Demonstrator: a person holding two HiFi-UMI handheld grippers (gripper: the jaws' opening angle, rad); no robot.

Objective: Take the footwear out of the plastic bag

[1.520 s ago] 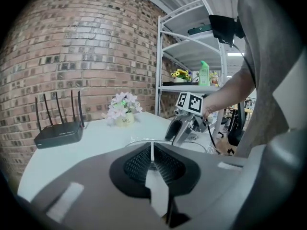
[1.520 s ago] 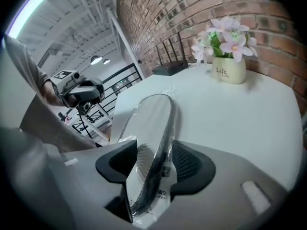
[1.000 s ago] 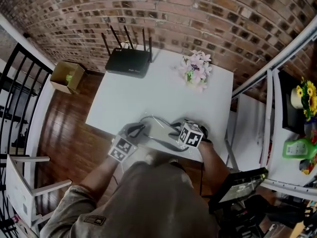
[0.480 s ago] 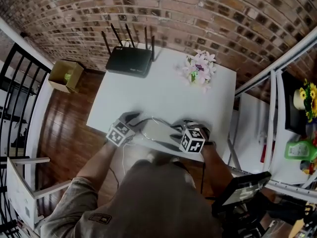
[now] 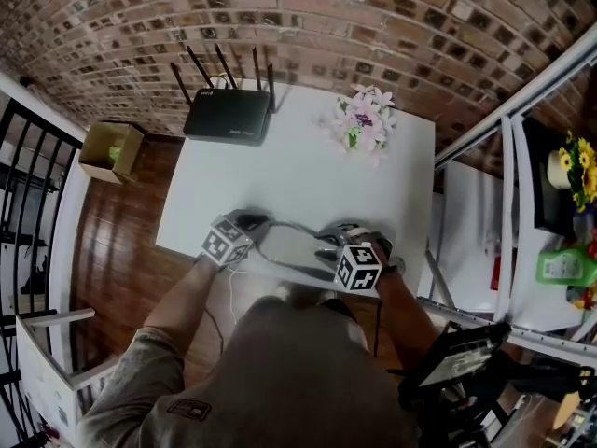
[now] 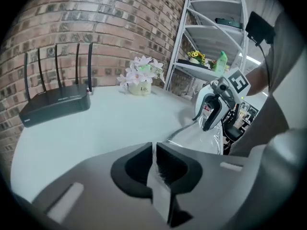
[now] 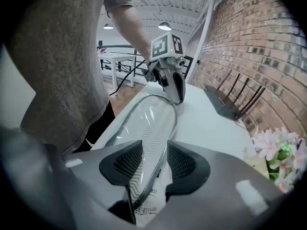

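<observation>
A clear plastic bag [image 5: 291, 245] lies at the front edge of the white table [image 5: 308, 175], with a pale slipper [image 7: 153, 128] inside, its zigzag sole showing. My left gripper [image 5: 250, 224] is at the bag's left end. Its jaws have just been closing and now pinch a thin fold of the bag's film [image 6: 154, 169]. My right gripper [image 5: 331, 243] holds the other end, shut on the slipper's sole through the plastic [image 7: 152, 159]. Each gripper shows in the other's view: the right gripper [image 6: 210, 121] and the left gripper [image 7: 176, 96].
A black router [image 5: 224, 119] with several antennas sits at the table's back left. A pot of pink flowers [image 5: 364, 124] stands at the back right. A white shelf rack [image 5: 508, 203] is on the right, a cardboard box [image 5: 110, 149] on the wooden floor on the left.
My left gripper has moved from off the table's front edge up to the left end of the bag. The right gripper has stayed on the bag's right end.
</observation>
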